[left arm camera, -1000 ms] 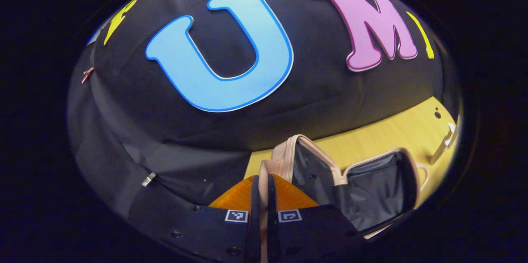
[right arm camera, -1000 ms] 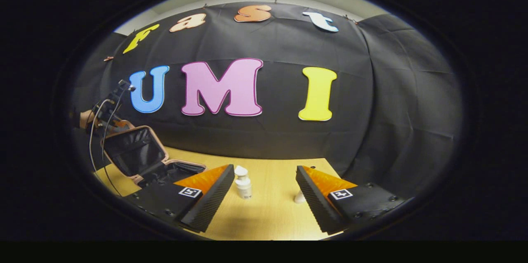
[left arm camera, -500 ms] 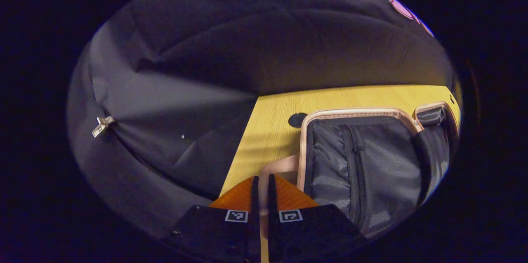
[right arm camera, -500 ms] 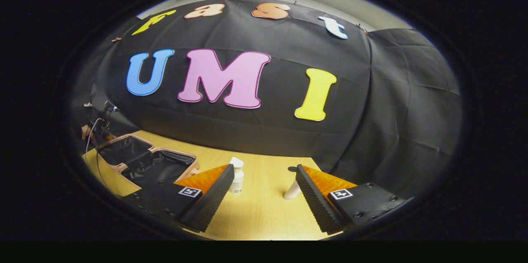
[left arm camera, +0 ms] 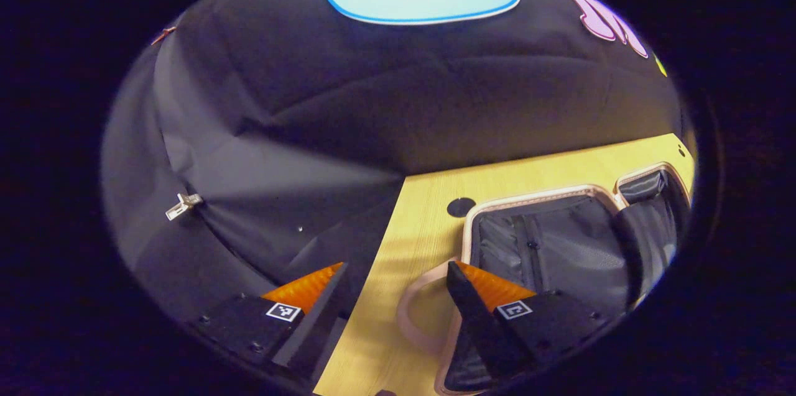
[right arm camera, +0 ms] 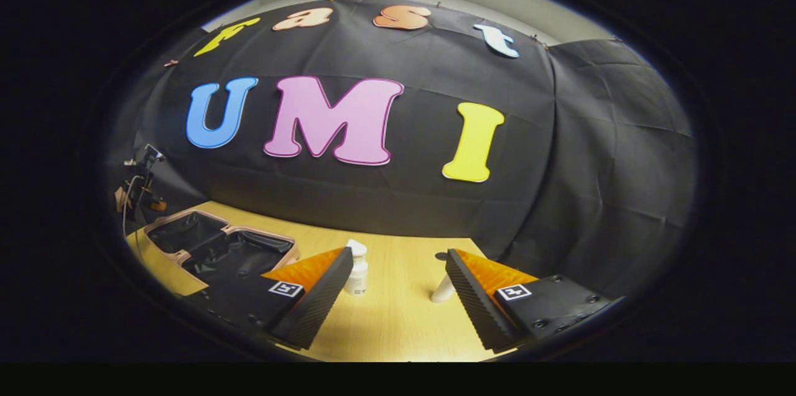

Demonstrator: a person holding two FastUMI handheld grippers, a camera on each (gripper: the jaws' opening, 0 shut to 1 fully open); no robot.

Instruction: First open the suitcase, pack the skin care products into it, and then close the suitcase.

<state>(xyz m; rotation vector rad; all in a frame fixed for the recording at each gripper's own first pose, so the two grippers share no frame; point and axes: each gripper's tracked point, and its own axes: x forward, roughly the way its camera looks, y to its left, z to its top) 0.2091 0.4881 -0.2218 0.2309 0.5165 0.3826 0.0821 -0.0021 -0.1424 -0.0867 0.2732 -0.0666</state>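
Wooden surface (right arm camera: 398, 327) backed by black cloth. Suitcase (right arm camera: 217, 247) laid open at left. Both bottles (right arm camera: 357, 268) found just ahead of right gripper (right arm camera: 393, 296), fingers spread, empty. Left gripper (left arm camera: 392, 315) opened beside handle (left arm camera: 413, 315).

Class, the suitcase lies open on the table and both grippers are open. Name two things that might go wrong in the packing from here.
1. The white bottle stands upright close beside one finger of the right gripper; a careless approach could tip it over.
2. The left gripper straddles the handle of the suitcase, which lies open; lifting carelessly might snag the handle and shift the case.
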